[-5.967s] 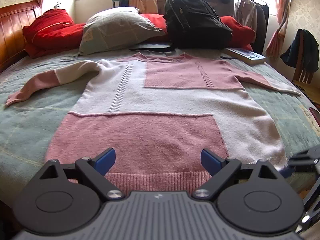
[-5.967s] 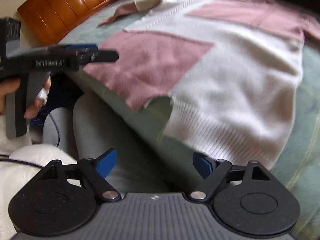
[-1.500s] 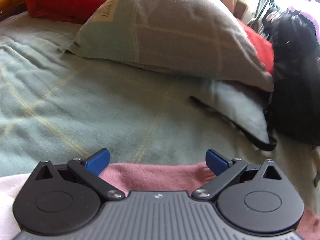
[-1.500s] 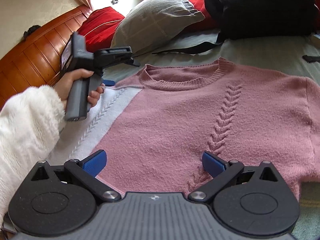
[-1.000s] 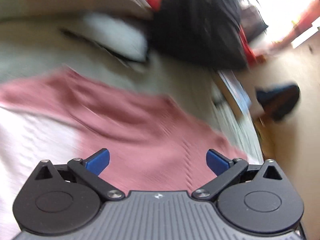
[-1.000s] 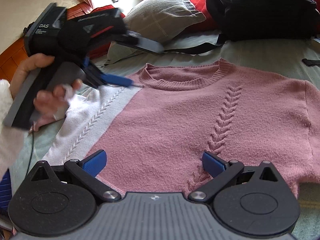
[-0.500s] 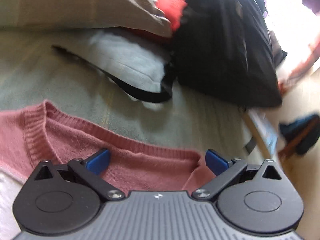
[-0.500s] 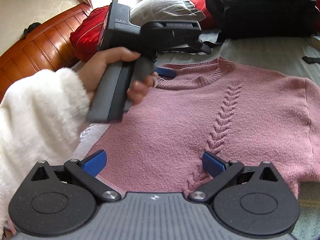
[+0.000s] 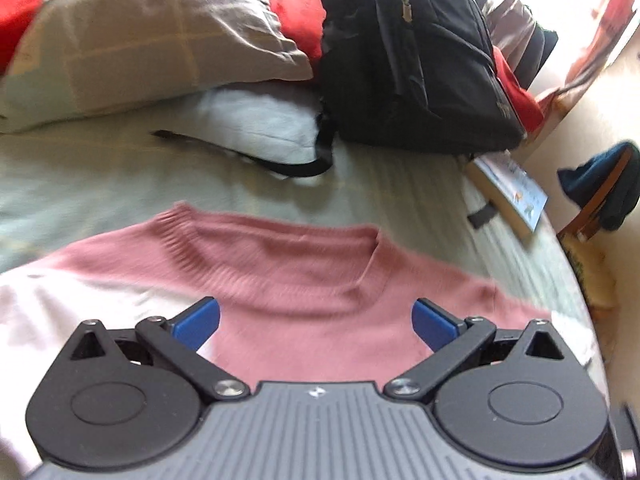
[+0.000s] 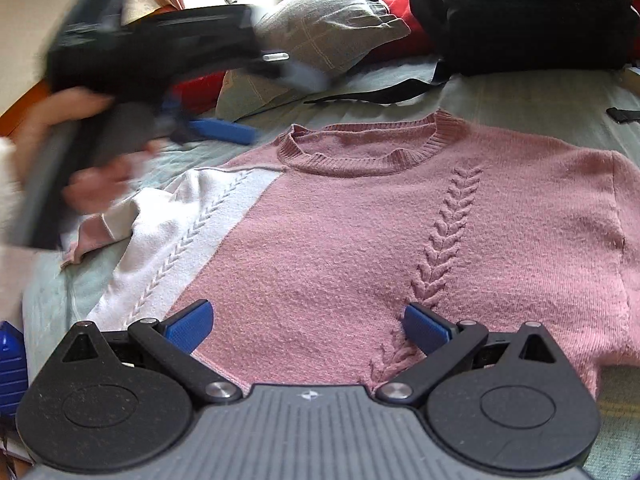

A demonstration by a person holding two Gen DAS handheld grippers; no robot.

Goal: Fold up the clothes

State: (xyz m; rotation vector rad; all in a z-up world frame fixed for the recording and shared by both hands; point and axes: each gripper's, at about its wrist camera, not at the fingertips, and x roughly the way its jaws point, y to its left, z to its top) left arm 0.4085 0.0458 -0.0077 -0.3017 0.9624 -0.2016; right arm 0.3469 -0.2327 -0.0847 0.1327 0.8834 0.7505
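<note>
A pink and white knit sweater (image 10: 360, 240) lies flat on the bed, neckline toward the pillows. In the left wrist view its pink collar and shoulder (image 9: 288, 268) are just beyond my left gripper (image 9: 316, 322), which is open and holds nothing. From the right wrist view, a hand holds that left gripper (image 10: 224, 132), blurred, above the bed just left of the collar. My right gripper (image 10: 308, 326) is open over the sweater's chest near the cable stitch. A pink cuff (image 10: 90, 236) lies bunched beside the white panel on the left.
A black backpack (image 9: 400, 60) and a grey pillow (image 9: 140, 40) lie just past the collar, with a backpack strap (image 9: 280, 166) trailing on the green blanket (image 9: 80, 184). A book (image 9: 508, 192) rests near the bed's right edge. A chair with dark clothing (image 9: 600, 188) stands beyond.
The left gripper has swung back to the left off the collar and is blurred with motion. The right gripper has stayed put, open over the chest.
</note>
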